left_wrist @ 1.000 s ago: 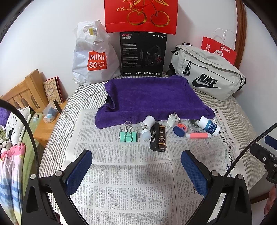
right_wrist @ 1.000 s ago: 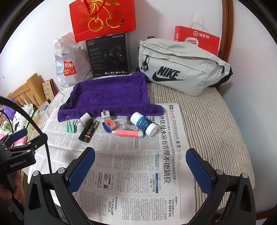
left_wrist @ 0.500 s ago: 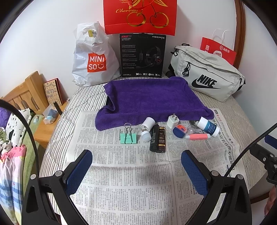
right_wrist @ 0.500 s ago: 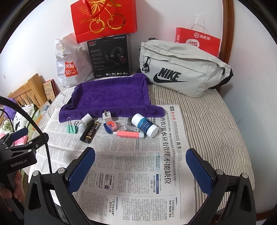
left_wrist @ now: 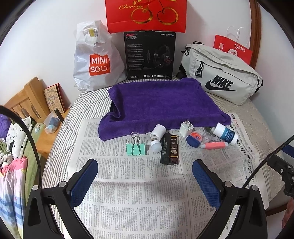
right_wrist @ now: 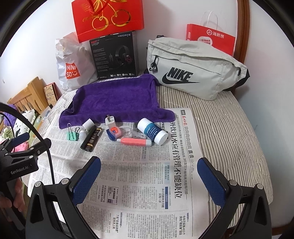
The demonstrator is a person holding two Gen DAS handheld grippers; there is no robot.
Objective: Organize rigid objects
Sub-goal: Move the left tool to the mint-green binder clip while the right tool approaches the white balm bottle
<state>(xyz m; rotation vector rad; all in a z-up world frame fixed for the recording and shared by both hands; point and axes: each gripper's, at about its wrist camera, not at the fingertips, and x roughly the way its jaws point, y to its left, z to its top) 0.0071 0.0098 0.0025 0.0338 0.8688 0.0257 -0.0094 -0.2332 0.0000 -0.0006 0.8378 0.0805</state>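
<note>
A row of small items lies on the newspaper in front of a purple towel: a green binder clip, a small white bottle, a black and gold box, a white charger plug, a blue and orange case, a pink tube and a white and blue bottle. My left gripper hovers open short of the row. My right gripper is open too, nearer than the pink tube and the white and blue bottle.
At the back stand a white Miniso bag, a black headset box, a red gift bag and a grey Nike bag. A wooden bedside stand is to the left. The other gripper's body shows at the right wrist view's left edge.
Both views have tilted slightly, so the row of items sits a little higher in frame. Nothing was picked up or moved; both grippers stay open.
</note>
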